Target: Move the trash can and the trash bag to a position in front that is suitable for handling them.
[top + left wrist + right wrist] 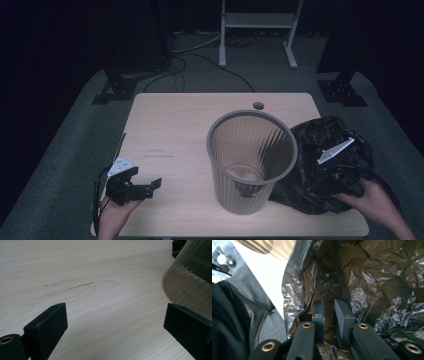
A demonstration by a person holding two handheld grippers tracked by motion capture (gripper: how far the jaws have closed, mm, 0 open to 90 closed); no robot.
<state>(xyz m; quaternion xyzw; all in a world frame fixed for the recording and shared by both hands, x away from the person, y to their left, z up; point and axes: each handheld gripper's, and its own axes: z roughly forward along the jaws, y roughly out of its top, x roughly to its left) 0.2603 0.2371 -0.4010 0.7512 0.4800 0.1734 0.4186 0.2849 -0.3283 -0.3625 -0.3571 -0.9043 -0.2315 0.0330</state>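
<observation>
right gripper view has my right gripper (329,315) nearly closed with a narrow gap, buried in the black bin bag (367,282); whether a fold is pinched, i cannot tell. the bag sits crumpled at the table's (170,125) right edge, touching the grey bin (251,162). it looks light, limp and slippery, so i'd grab a bunched edge near its mouth; my left gripper (145,188) rests wide open and empty.

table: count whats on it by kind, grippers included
grey ribbed bin: 1
black plastic bag: 1
hand-held grippers: 2, the left gripper with jaws open over bare table, the right gripper with jaws nearly closed in the bag's folds
total: 4
</observation>
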